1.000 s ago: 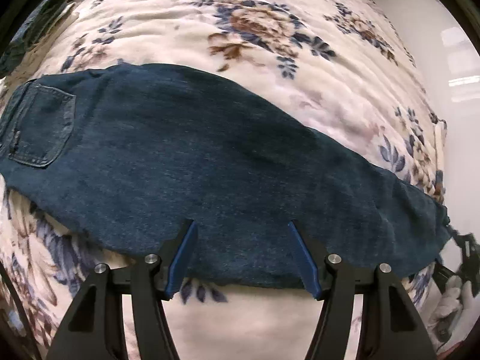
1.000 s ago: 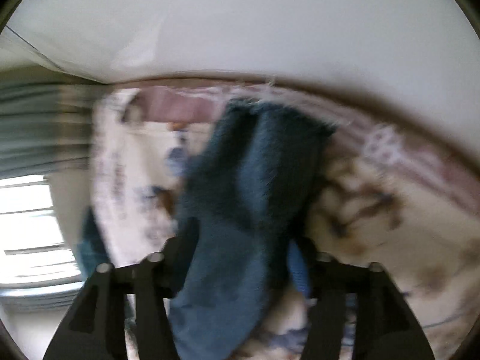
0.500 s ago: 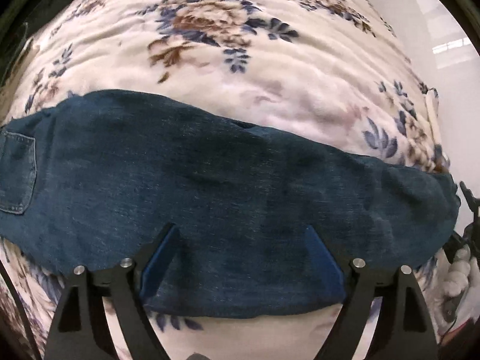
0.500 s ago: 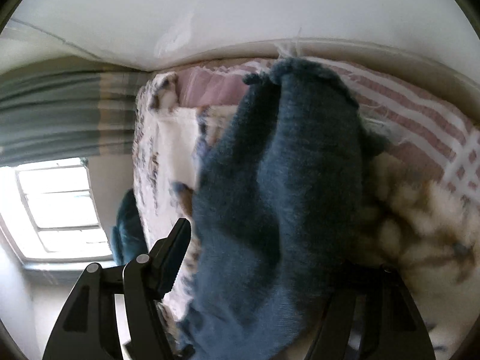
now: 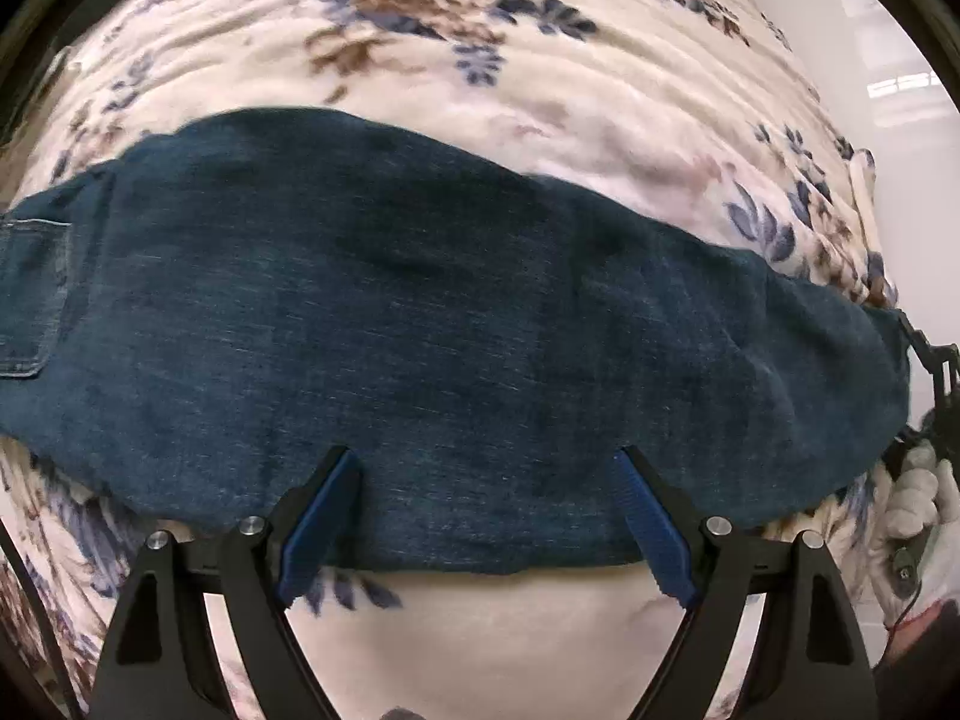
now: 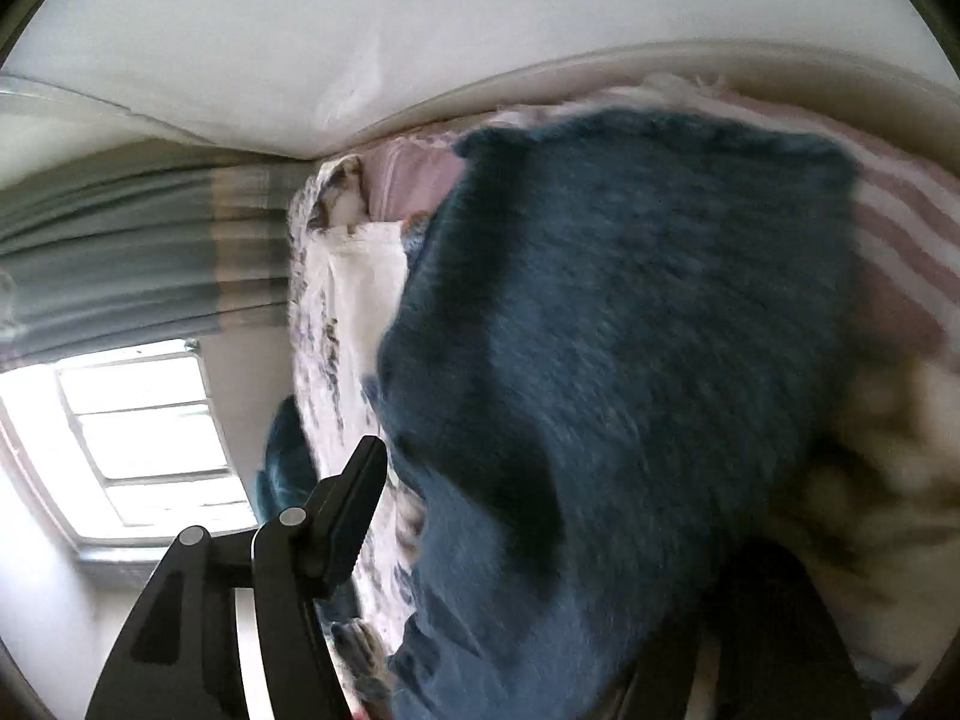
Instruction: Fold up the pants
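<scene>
Pants [image 5: 456,324]: one dark denim pair lies folded lengthwise across the floral blanket [image 5: 540,96], one back pocket [image 5: 30,294] at the left edge. Against a second ago, the left gripper [image 5: 486,516] has moved along the pants, the pocket sliding toward the frame's edge, and its jaws have just been opening; they now stand spread over the near edge, with denim between them but not pinched. The right gripper [image 6: 540,540] has the leg end draped over it, now filling far more of its view; one finger [image 6: 354,516] shows, the other is hidden by denim, so its grip cannot be told. One gloved hand [image 5: 918,504] shows at the right.
</scene>
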Action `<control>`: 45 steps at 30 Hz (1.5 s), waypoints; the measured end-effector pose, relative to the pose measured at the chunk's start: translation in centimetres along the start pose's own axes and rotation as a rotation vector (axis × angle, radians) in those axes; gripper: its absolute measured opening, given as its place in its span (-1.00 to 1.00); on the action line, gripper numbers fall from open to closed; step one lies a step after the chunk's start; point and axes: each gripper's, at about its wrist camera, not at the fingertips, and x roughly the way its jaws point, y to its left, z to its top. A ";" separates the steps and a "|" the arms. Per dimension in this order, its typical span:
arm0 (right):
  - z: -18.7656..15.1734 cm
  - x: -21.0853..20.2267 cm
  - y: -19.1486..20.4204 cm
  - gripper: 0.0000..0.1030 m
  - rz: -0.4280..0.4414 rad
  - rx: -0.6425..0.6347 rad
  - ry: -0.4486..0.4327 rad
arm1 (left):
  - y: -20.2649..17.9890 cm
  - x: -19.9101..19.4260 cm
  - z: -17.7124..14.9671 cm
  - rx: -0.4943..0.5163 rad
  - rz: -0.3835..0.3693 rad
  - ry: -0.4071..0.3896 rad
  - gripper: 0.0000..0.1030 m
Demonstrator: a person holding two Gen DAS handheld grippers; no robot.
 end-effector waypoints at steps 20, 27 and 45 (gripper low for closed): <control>-8.9 -7.7 12.4 -0.73 -0.168 -0.229 -0.261 | 19.5 -8.4 2.2 -0.267 0.155 -0.249 0.67; -24.3 -2.4 26.7 -0.73 -0.330 -0.651 -0.255 | 24.3 -9.2 1.3 -0.242 0.169 -0.206 0.67; -54.8 23.0 27.0 -0.73 -0.564 -1.278 0.191 | 37.4 -9.6 -0.5 -0.295 0.185 -0.159 0.66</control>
